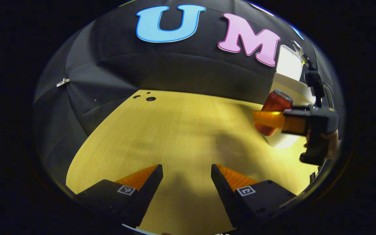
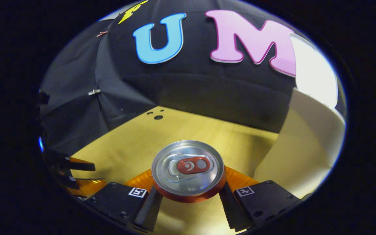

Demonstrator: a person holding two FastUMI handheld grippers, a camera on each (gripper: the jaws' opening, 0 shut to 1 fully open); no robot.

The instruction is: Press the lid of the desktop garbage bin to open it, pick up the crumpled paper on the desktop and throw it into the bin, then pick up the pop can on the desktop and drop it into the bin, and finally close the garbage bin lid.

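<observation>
The right tongs [image 2: 188, 195] clamp the can [image 2: 188, 169], lifted off the tabletop [image 1: 175, 130] just beside the bin [image 2: 308, 143]; its lid seems raised; the left tongs [image 1: 187, 182] hang open, empty; next, carry the can over the bin's mouth and release.

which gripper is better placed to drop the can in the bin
Right. The right gripper already grips the pop can beside the white bin; the left gripper hangs open over bare desktop.
</observation>
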